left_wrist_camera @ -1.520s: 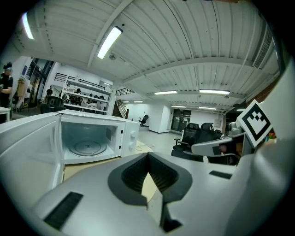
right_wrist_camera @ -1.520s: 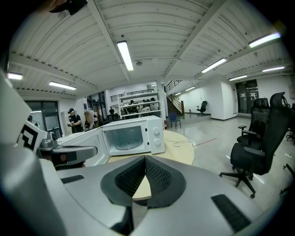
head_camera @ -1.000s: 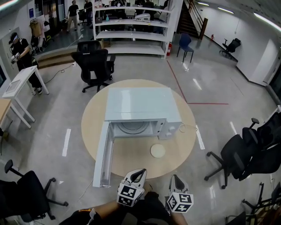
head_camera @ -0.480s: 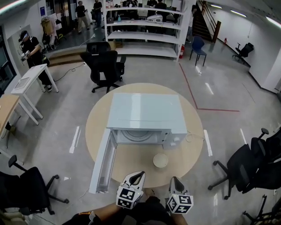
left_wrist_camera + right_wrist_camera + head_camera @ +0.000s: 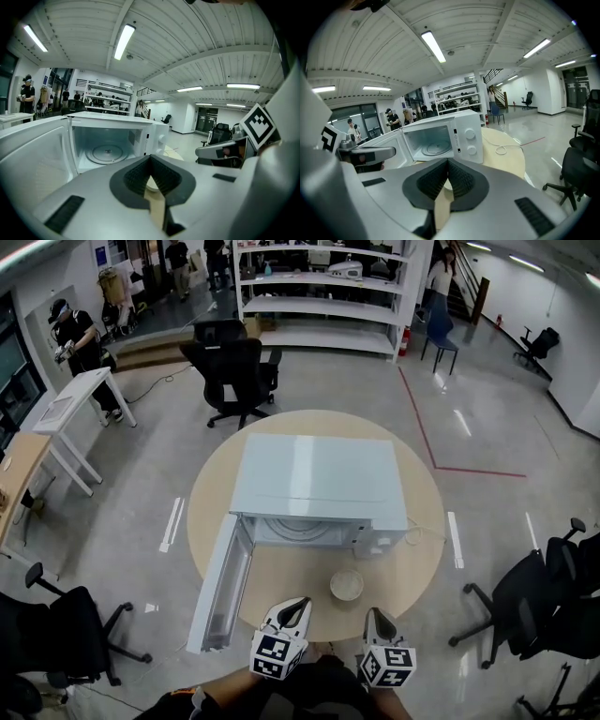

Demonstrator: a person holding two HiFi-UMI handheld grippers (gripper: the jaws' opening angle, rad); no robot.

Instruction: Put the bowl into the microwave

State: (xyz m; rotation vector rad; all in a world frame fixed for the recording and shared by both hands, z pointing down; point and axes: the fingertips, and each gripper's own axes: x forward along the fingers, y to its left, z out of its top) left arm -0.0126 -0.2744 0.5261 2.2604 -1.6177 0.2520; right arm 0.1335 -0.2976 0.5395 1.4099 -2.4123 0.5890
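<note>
A white microwave (image 5: pixel 319 479) stands in the middle of a round wooden table (image 5: pixel 412 493). Its door (image 5: pixel 220 582) hangs wide open to the left, and the glass turntable (image 5: pixel 107 153) shows in the bare cavity. A small pale bowl (image 5: pixel 346 584) sits on the table in front of the microwave's control panel. Both grippers hover at the table's near edge, short of the bowl. My left gripper (image 5: pixel 300 602) is shut and holds nothing. My right gripper (image 5: pixel 372 613) is shut too, just below and right of the bowl. In both gripper views the jaws largely hide the bowl.
A white cable (image 5: pixel 504 150) lies coiled on the table right of the microwave. Black office chairs (image 5: pixel 234 371) stand round the table, with one at the far right (image 5: pixel 534 606). White shelving (image 5: pixel 328 296), a small white desk (image 5: pixel 70 399) and people are further off.
The table, microwave and bowl have slid down and slightly right in the head view, so they sit nearer to the grippers. Both grippers stay shut and keep their places in the frame.
</note>
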